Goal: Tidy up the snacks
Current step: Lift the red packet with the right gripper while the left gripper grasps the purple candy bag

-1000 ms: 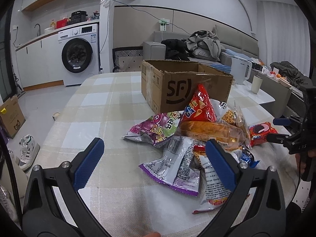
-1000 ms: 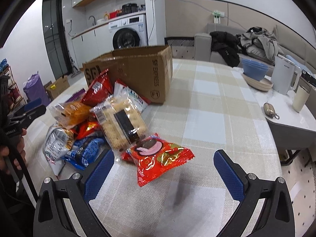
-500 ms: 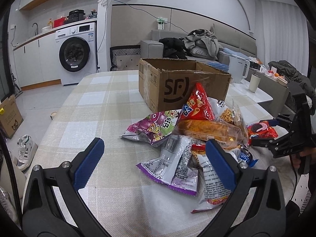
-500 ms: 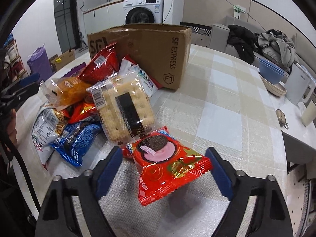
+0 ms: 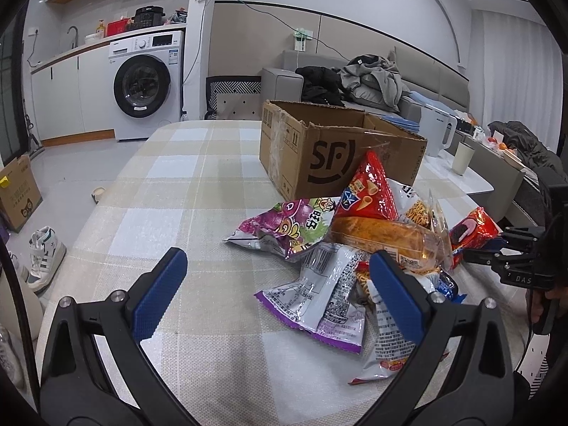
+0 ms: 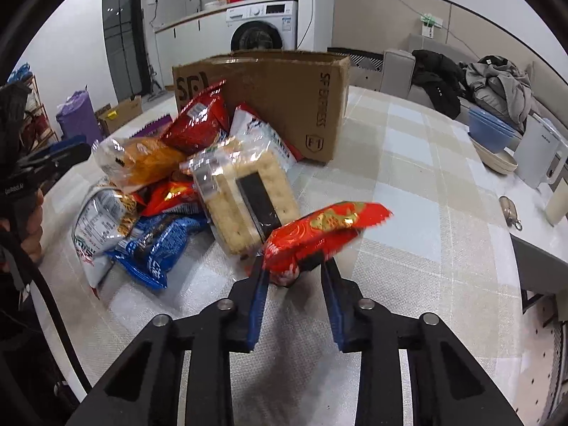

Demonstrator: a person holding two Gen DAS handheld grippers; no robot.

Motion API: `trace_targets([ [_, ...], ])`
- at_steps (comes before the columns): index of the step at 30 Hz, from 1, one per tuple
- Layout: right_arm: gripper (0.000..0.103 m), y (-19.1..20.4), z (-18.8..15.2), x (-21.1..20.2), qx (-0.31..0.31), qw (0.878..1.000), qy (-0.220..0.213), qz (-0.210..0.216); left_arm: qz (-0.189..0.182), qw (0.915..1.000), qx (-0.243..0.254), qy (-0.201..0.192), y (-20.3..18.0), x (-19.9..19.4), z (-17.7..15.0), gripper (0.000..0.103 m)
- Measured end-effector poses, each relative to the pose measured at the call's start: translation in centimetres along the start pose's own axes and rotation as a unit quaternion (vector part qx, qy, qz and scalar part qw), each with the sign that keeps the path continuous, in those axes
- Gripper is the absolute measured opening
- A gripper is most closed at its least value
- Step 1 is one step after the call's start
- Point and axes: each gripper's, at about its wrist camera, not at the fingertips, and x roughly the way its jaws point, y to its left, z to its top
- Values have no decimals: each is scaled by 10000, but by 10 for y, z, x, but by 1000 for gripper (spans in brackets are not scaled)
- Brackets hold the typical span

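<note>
A pile of snack bags lies on the checked table (image 5: 170,184) in front of an open cardboard box (image 5: 319,149). My right gripper (image 6: 294,269) is closing; its pads pinch the near end of a red cookie packet (image 6: 319,234), which tilts up off the cloth. Left of it lie a clear cracker pack (image 6: 245,191) and a blue packet (image 6: 156,245). My left gripper (image 5: 275,259) hangs open above the table, just short of a purple bag (image 5: 284,227) and a white-and-purple bag (image 5: 323,298), with nothing between its fingers. The left wrist view shows the right gripper (image 5: 497,245) holding the red packet (image 5: 472,229).
A white kettle (image 6: 539,156), stacked blue bowls (image 6: 490,131), a cup (image 5: 463,158) and a key fob (image 6: 509,211) sit on a side counter right of the table. A washing machine (image 5: 145,85) stands behind. Bare cloth lies left of the pile.
The right gripper's jaws have come together on the red cookie packet, and the packet has lifted and tilted up. The left gripper has stayed open in place.
</note>
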Motion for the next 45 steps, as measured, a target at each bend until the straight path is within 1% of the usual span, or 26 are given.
trace_targets([
  [2,32,-2,0,2,60,10000,69,19,-2,10000,11,-4,-1,-1,0,102],
  [4,41,-5,0,5,192,9996,195,108,7,10000,43,-13,-2,-1,0,102],
  [5,52,-7,1,5,249,9995,165,125,7,10000,59,-19,-3,-1,0,102],
  [6,60,-9,1,5,292,9994,131,132,5,10000,77,-22,-4,-2,0,102],
  [8,66,-11,3,4,415,9989,64,215,0,9999,100,-18,-5,-2,-1,102],
  [13,66,-23,9,5,845,9957,-2,377,-22,10000,78,-13,-5,-3,-1,102],
  [14,65,-25,11,6,955,9946,-3,416,-24,10000,63,-15,-4,-3,0,102],
  [16,51,-26,12,7,1024,9939,-2,400,-30,10000,39,-11,-3,-4,0,102],
  [17,42,-26,12,7,1045,9938,23,369,-29,10000,29,-13,-3,-4,0,102],
  [19,39,-28,11,6,1142,9925,-20,428,-25,10000,18,-27,-2,-4,0,102],
  [20,35,-28,10,4,1152,9923,-58,454,-23,10000,12,-32,-2,-4,0,102],
  [24,27,-27,7,-9,1137,9926,-229,352,32,10000,-4,41,0,-3,-1,102],
  [28,26,-24,6,-28,1041,9931,-503,197,40,9998,-64,162,1,1,-1,102],
  [33,25,-19,7,-48,946,9914,-883,191,13,9991,-294,289,6,11,6,102],
  [38,25,-13,13,-65,938,9876,-1179,430,-17,9979,-386,524,12,29,17,102],
  [45,25,-3,25,-69,789,9871,-1265,582,-321,9942,-444,929,17,65,31,102],
])
